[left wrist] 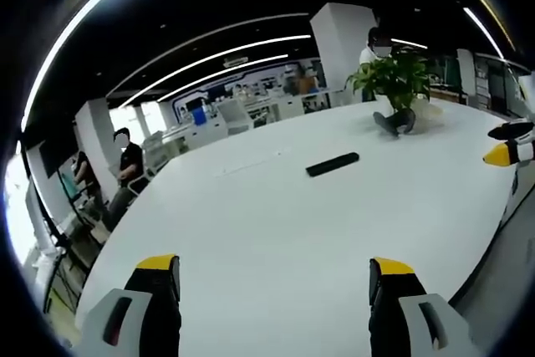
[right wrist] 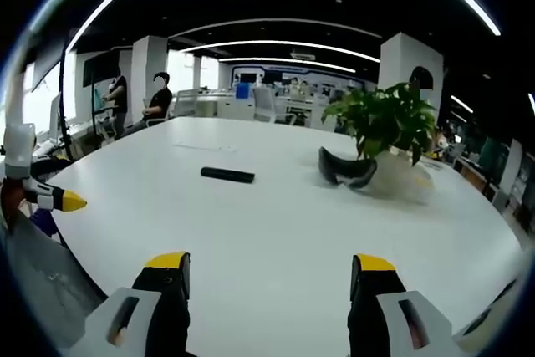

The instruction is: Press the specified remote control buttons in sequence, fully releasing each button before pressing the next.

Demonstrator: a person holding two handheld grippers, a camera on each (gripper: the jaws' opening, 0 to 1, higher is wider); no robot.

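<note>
Both grippers, left (left wrist: 275, 277) and right (right wrist: 270, 273), wide open, empty; remote (right wrist: 227, 175) well ahead.

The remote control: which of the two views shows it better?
Neither view shows it well. The right gripper view is slightly better: the remote control lies level across the white table, unobstructed. In the left gripper view it looks tilted and just as small. Its buttons cannot be made out in either.

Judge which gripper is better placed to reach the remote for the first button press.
Probably the right gripper, narrowly. Both grippers are open and far from the remote. In the right gripper view it lies slightly nearer its jaws; in the left gripper view, the remote lies further up the table.
</note>
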